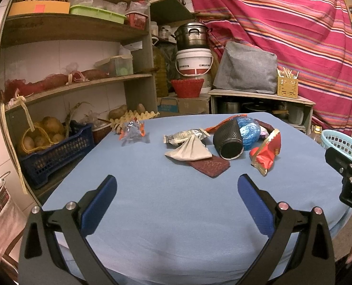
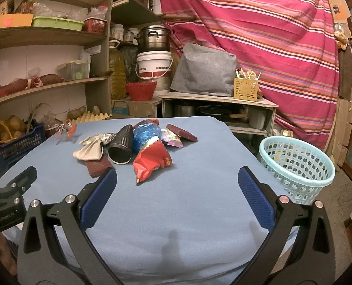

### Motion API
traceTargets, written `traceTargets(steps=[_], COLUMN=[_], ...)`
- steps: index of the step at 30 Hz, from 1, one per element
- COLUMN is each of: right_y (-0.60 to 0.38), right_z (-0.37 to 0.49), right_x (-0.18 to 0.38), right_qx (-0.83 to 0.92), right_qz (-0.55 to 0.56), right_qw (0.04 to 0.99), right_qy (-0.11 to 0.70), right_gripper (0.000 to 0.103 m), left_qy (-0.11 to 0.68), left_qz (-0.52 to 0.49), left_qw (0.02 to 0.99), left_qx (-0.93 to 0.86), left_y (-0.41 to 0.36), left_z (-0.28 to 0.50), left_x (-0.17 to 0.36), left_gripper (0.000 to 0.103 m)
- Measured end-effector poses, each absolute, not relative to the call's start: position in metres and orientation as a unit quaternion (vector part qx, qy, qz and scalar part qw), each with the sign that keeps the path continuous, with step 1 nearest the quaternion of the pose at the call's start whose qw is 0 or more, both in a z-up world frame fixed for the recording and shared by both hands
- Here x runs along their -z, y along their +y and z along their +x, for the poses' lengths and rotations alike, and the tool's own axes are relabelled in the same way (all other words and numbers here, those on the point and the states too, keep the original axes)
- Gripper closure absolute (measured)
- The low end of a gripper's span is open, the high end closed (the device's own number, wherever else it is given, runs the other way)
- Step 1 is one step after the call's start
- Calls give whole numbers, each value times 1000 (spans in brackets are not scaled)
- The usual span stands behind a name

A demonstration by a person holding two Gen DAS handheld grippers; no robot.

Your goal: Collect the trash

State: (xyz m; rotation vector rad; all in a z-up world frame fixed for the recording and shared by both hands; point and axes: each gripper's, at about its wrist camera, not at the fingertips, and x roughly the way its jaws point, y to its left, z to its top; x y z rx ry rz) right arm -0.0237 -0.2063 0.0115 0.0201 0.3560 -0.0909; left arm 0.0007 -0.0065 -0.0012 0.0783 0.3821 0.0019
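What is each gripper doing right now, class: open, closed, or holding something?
Left gripper: open, holding nothing, above the blue table.
Right gripper: open, holding nothing, short of the red wrapper.

A cluttered storeroom lay under warm, dim indoor light. A red striped cloth [image 2: 259, 35] hung across the back wall. On the left, wooden shelves [image 1: 76, 33] stood against white tiles, holding boxes and trays, with a dark blue crate [image 1: 57, 152] of potatoes below. A low wooden stand [image 2: 218, 99] carried a grey fabric-covered shape [image 2: 204, 71]. Beside it, a metal pot [image 2: 154, 38] sat atop a white bucket [image 2: 154, 66].
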Motion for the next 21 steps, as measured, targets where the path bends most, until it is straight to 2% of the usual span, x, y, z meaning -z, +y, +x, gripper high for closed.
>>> traceTargets(steps=[21], right_y=[-206], right_z=[-25], right_x=[-11], right_qx=[45], right_qz=[7], right_qw=[983], right_qy=[178], right_gripper=[4], left_qy=[188], left_qz=[42], left_qw=[981], left_qx=[-2], left_y=[-8], left_z=[-1], left_x=[2], left_gripper=[4])
